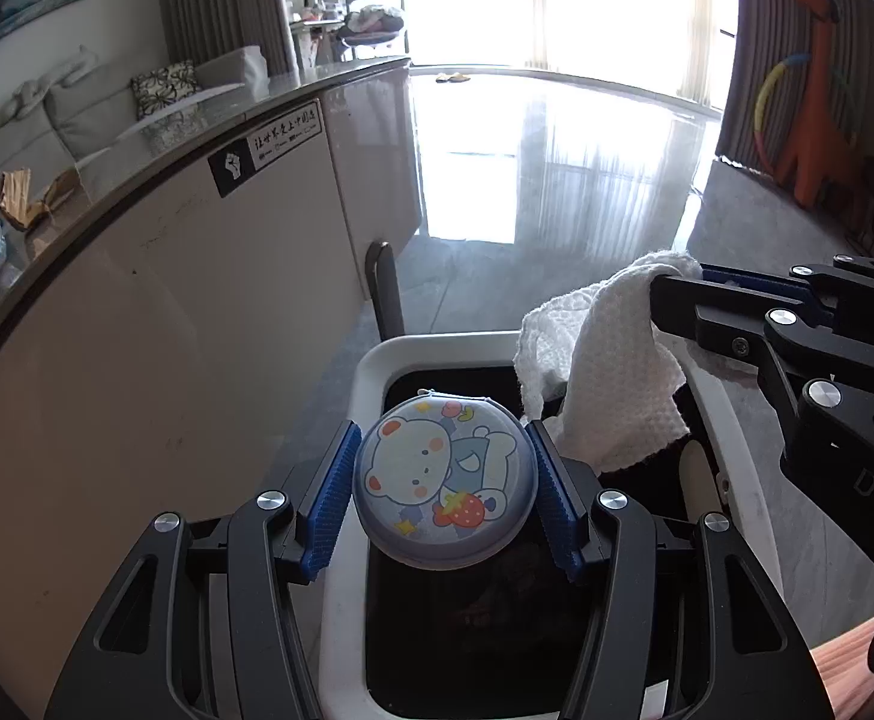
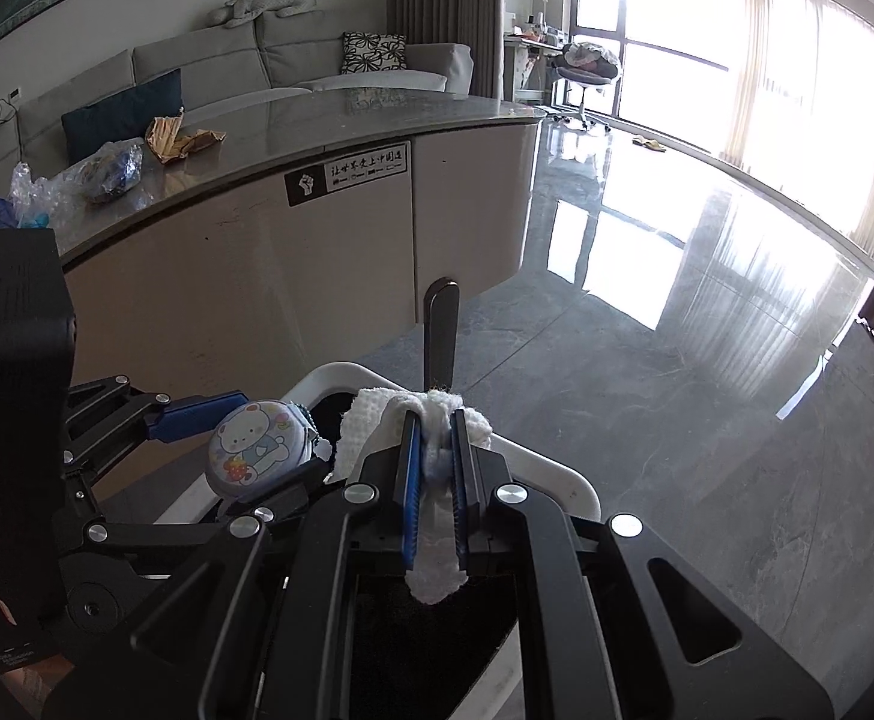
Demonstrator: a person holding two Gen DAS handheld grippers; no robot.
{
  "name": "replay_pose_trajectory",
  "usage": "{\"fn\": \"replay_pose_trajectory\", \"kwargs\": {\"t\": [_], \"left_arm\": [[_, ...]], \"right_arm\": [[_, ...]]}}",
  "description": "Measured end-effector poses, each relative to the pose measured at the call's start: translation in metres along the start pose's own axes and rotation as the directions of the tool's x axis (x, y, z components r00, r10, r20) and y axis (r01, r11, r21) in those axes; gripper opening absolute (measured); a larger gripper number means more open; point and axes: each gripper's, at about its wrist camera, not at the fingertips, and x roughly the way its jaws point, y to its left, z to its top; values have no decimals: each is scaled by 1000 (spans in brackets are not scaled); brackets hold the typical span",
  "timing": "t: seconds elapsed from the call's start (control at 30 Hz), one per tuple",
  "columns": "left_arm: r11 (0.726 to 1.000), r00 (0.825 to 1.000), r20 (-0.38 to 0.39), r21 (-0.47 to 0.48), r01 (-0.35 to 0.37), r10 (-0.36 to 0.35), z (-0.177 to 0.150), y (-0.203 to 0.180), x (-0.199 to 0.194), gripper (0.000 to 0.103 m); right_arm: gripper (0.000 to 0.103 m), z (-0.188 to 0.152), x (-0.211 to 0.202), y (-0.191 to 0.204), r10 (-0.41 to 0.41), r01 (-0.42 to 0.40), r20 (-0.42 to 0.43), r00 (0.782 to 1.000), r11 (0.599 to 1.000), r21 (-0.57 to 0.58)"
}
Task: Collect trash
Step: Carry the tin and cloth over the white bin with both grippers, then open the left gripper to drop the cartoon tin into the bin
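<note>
My left gripper [image 1: 444, 438] is shut on a round zip case [image 1: 446, 480] printed with a cartoon bear, its blue pads [image 1: 332, 498] pressing both sides. The case hangs over a white-rimmed bin [image 1: 371, 360] with a black liner. From the right, my right gripper [image 1: 668, 300] reaches in, shut on a white paper towel [image 1: 611, 372] that droops over the bin's far corner. In the right wrist view the right gripper [image 2: 435, 426] pinches the towel [image 2: 377, 420], and the left gripper [image 2: 251, 447] holds the case to its left above the bin rim [image 2: 557, 468].
A dark upright post [image 2: 442, 330] stands behind the bin. A curved marble-topped counter [image 2: 317, 114] runs close on the left, bearing a crumpled brown wrapper [image 2: 176, 135] and a plastic bag [image 2: 110, 171]. Glossy grey floor [image 2: 677, 360] spreads to the right.
</note>
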Motion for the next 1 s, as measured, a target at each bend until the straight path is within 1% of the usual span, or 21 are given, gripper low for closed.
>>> {"fn": "replay_pose_trajectory", "kwargs": {"t": [0.13, 0.2, 0.27, 0.3, 0.33, 0.37, 0.4, 0.43, 0.5, 0.67, 1.0], "left_arm": [[1000, 1000, -18, 3, 7, -7, -3, 1, 6, 57], [1000, 999, -31, 19, 20, -20, -2, 0, 13, 58], [999, 999, -44, 35, 19, -18, -3, -3, 17, 58], [999, 998, -57, 41, 32, -30, -4, -5, 20, 58], [998, 997, -67, 44, 36, -33, -4, -5, 22, 61], [998, 996, -78, 46, 45, -42, -4, -6, 25, 67], [997, 995, -91, 52, 57, -52, -4, -7, 27, 84], [997, 995, -87, 57, 45, -40, -4, -8, 27, 95], [998, 998, -59, 63, 23, -19, -3, -9, 23, 99], [996, 999, -54, 84, 12, -7, -1, -11, 19, 99], [998, 999, -44, 61, -11, 14, 1, 3, 11, 99]], "right_arm": [[10, -5, 8, 1, -4, 4, -34, 999, 1000, -10], [10, -5, 9, 2, -6, 6, -42, 999, 1000, -16], [10, -5, 10, 2, -6, 6, -44, 999, 1000, -15], [10, -5, 10, 2, -8, 7, -45, 999, 1000, -16], [10, -4, 10, 2, -8, 7, -45, 999, 1000, -15], [10, -4, 9, 1, -8, 7, -44, 999, 1000, -13], [10, -4, 9, 0, -9, 8, -43, 999, 1000, -12], [10, -4, 9, 0, -9, 9, -43, 999, 1000, -12], [10, -2, 9, 0, -9, 9, -40, 999, 1000, -10], [10, -1, 8, 0, -9, 8, -37, 999, 1000, -11], [10, -1, 7, 1, -3, 3, -37, 999, 1000, -17]]}}
